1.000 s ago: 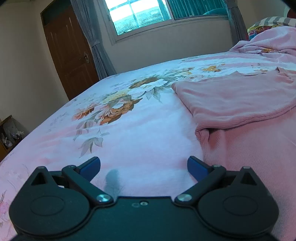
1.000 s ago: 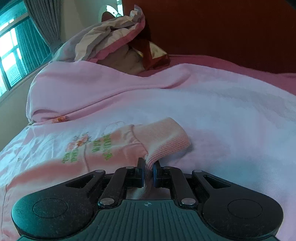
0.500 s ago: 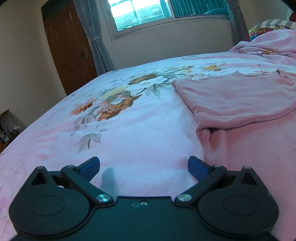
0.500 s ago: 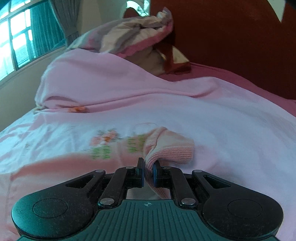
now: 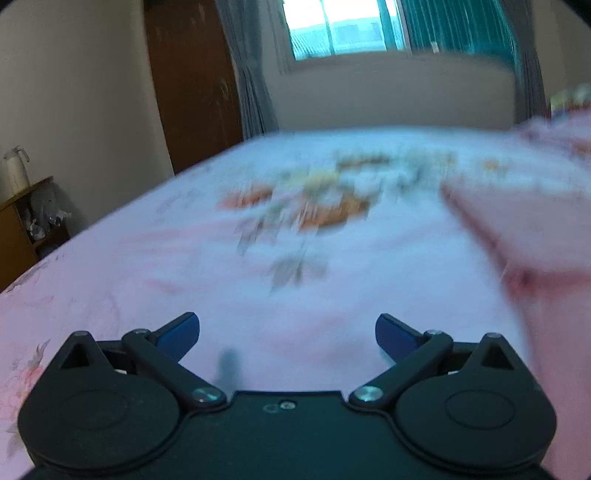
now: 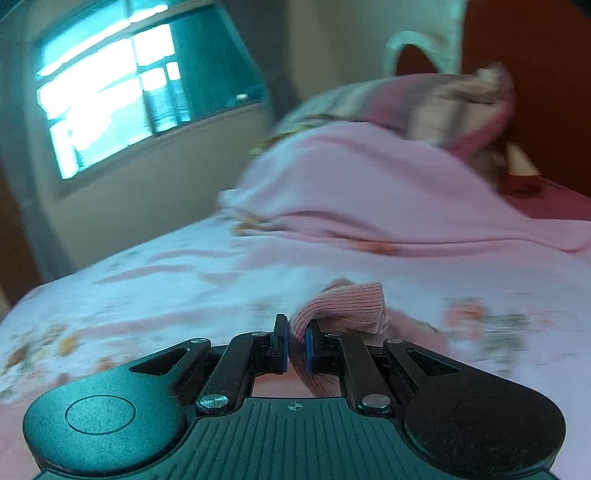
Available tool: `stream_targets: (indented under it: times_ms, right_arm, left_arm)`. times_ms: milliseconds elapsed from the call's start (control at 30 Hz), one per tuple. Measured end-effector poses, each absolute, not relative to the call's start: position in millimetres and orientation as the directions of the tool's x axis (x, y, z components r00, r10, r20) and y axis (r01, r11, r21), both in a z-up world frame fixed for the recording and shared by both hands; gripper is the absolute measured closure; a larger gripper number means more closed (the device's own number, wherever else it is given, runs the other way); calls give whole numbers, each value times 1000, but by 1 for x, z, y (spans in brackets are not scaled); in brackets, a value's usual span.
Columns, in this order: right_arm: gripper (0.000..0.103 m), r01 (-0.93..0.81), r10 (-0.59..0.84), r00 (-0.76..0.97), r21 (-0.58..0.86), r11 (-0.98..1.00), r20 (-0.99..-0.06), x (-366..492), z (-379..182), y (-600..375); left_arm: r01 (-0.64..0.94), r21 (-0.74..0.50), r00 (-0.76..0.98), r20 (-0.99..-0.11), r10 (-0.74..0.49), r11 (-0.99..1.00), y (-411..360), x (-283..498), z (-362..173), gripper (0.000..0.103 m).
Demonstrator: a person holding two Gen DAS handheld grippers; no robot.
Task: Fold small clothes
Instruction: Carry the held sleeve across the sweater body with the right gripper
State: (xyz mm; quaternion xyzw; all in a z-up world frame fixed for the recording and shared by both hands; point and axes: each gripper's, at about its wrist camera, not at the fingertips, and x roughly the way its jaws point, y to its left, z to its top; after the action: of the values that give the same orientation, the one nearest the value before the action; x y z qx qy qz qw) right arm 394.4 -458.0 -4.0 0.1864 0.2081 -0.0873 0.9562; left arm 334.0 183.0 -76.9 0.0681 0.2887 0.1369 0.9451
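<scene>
Left view: bed (image 5: 207, 266) flat, open from 10 to 12 o'clock; pink garment (image 5: 528, 229) blocks 2 o'clock. Right view: heaped blanket (image 6: 351, 184) bars 12 o'clock.

Daylight enters through the window (image 5: 343, 29), which is blown out to white-cyan glare in both views, leaving the room dim with a cool cast. Motion blur smears the floral bedsheet (image 5: 314, 206) and the pillows (image 6: 424, 99), while each gripper's black body stays sharp. A faint shadow (image 5: 229, 363) falls on the sheet. Fisheye bending curves the edges, with dark vignetted corners
</scene>
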Motion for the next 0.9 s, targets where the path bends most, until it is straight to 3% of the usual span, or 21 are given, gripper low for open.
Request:
stream_targets:
  times_ms: [267,500,667,900]
  right_arm:
    - [95,72,93,908,371,926,-409,435,-10,-341]
    - [95,-70,208,881,319,945,-425,443,-32,-245]
    - [95,-113,188,863,183,977,-469,444,-57,-192]
    - [95,-153,170,881,76,985,-442,429,-71,-174]
  left_arm:
    - [-208,142,776,-579,251,968,197,337,-91,2]
    - [-209,97,783,-580,226,973,202,336,-93,2]
    - [-209,88,786,-577,221,974,202,335,-93,2]
    - [-209,91,788,-574,223,974,201,335,-93,2]
